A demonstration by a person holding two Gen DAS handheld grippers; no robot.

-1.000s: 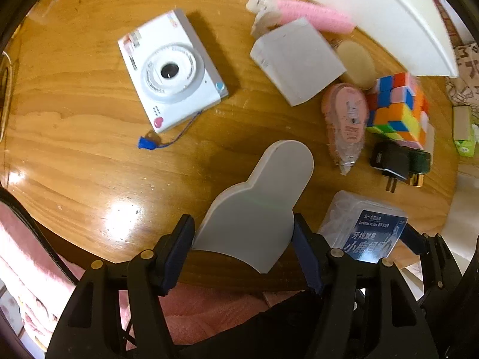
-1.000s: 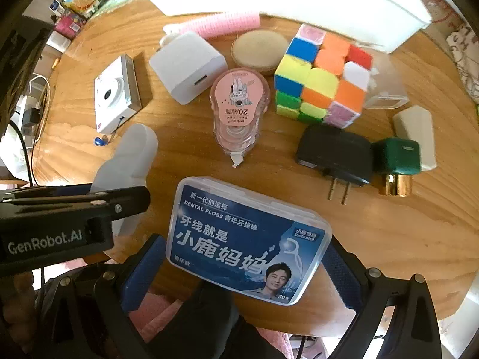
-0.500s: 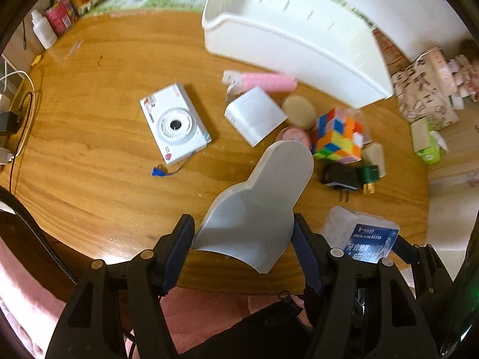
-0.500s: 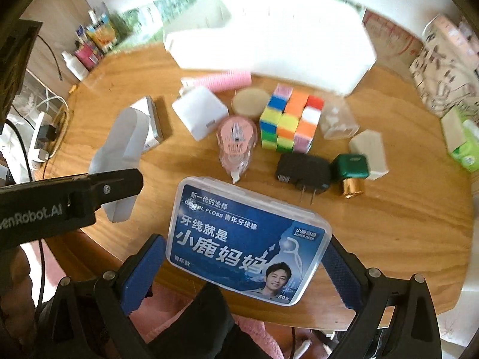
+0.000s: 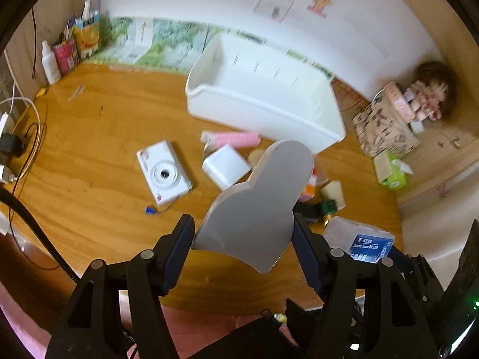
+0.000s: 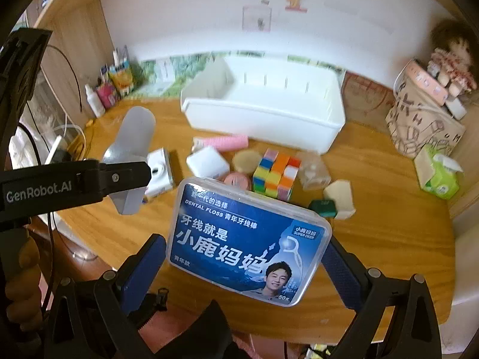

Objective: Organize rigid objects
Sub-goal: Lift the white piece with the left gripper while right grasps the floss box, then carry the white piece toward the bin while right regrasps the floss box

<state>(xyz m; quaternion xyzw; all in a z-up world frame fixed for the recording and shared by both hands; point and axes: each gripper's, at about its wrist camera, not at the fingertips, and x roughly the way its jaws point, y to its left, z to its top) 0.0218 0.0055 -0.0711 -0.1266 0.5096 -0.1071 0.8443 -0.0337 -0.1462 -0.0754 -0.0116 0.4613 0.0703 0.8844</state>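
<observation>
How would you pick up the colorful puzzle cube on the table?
Grip the puzzle cube across two opposite flat side faces, coming down from above. Its top is clear, but a tan round disc and a clear plastic piece crowd its sides, so turn the gripper toward the freer faces.

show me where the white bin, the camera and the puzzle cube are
white bin (image 6: 263,119): right wrist view, on its front wall.
camera (image 5: 164,173): left wrist view, on its lens ring.
puzzle cube (image 6: 274,176): right wrist view, on its near top face.
</observation>
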